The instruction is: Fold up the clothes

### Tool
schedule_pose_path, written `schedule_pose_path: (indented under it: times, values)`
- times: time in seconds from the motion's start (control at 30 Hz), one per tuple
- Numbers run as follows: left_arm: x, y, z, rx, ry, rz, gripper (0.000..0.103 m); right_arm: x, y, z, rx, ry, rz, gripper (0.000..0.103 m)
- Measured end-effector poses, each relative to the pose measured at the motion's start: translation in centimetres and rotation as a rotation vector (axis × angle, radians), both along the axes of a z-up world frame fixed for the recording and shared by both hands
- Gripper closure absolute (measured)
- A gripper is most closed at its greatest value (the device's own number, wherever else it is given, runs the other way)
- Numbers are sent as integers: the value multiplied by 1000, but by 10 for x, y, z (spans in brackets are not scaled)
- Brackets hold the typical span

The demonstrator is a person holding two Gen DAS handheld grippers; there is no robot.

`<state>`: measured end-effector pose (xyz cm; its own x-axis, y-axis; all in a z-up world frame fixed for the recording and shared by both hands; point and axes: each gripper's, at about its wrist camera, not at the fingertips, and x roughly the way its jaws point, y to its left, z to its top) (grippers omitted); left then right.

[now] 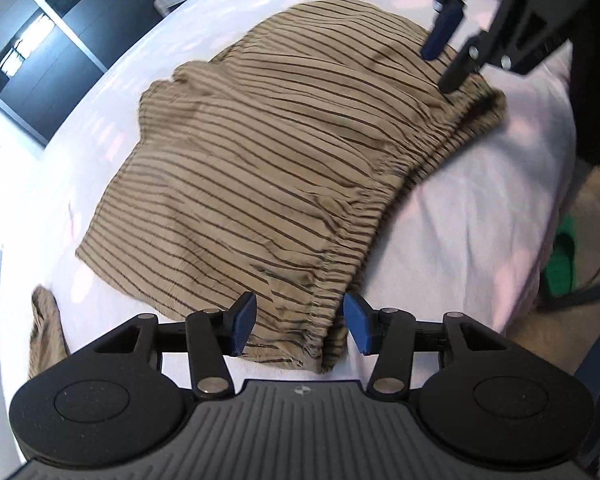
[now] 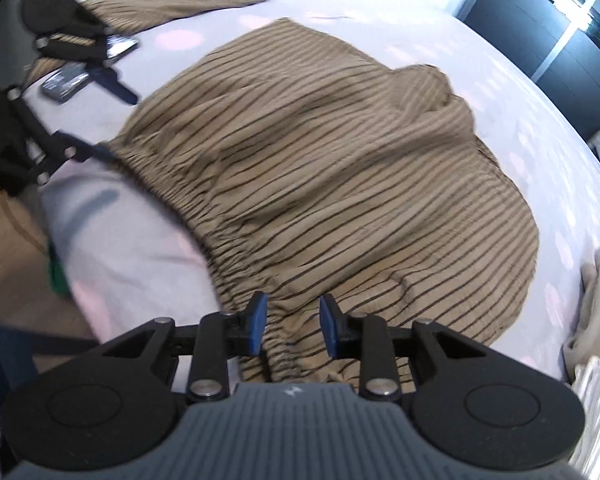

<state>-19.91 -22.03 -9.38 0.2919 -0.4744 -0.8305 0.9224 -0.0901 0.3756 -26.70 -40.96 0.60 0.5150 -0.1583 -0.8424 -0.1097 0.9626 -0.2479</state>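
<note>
bed (image 1: pixel 480 208) | striped garment (image 1: pixel 260 168) | left claw (image 1: pixel 300 326) released | right claw (image 2: pixel 293 326) released

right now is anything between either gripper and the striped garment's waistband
Nothing visible. The left gripper and right gripper both hang open directly over the gathered waistband of the striped garment, one near each end, with only air between pads and cloth.
</note>
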Motion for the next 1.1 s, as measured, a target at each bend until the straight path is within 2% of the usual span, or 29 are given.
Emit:
schedule_pose_path:
  times: [0.2, 0.37, 0.5, 0.6, 0.7, 0.8, 0.97, 1.1]
  values:
    - [29, -7, 6, -9, 114, 192, 57, 16, -8, -2, -43, -8, -172, 71]
    - [57, -9, 3, -10, 246, 446, 57, 23, -21, -8, -65, 12, -337, 71]
    - [80, -5, -4, 10, 322, 616, 57, 20, -34, -9, -11, 22, -485, 71]
    - [94, -1, -6, 14, 374, 703, 57, 15, -43, -11, 52, 33, -618, 71]
    - [102, 2, -8, 21, 441, 754, 57, 5, -49, -14, 130, 36, -739, 71]
    - [106, 4, -12, 39, 499, 776, 57, -9, -52, -16, 219, 18, -838, 65]
    - [101, -2, -15, 66, 475, 740, 57, -25, -64, -21, 338, 20, -947, 63]
    - [97, -6, -15, 79, 461, 716, 57, -33, -70, -31, 449, 70, -1009, 63]
